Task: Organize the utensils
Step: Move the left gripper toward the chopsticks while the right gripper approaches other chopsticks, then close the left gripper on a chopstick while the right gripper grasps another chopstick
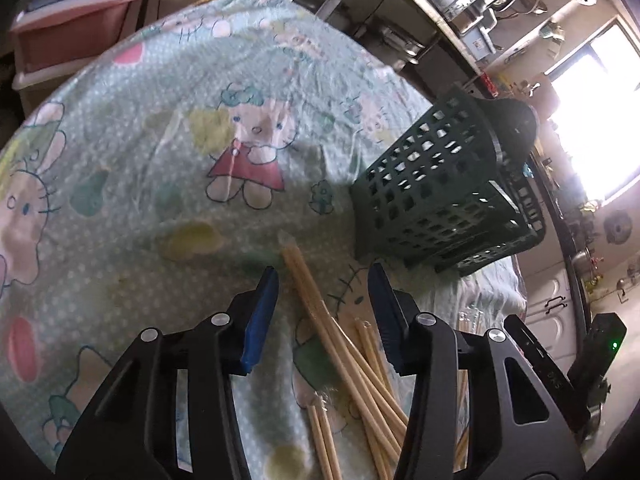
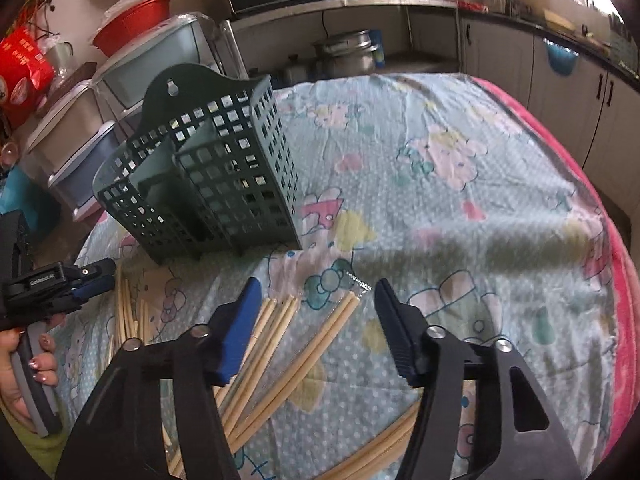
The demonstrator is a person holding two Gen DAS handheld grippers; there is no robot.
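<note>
Pick-up stage: chopsticks (image 1: 320, 312) are straddled by both grippers, none yet gripped.
Left gripper (image 1: 324, 312) and right gripper (image 2: 316, 316) are seen parted; closure on one pair, then transfer to green holder (image 2: 208, 168), is judged next.

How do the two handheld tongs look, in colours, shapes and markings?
Both the left tongs and the right tongs have black angular frames with silver round rivets and two fingers, one with a smooth blue pad, one with a dark ribbed pad. The left tongs' grey grip shows polished fingernails.
</note>
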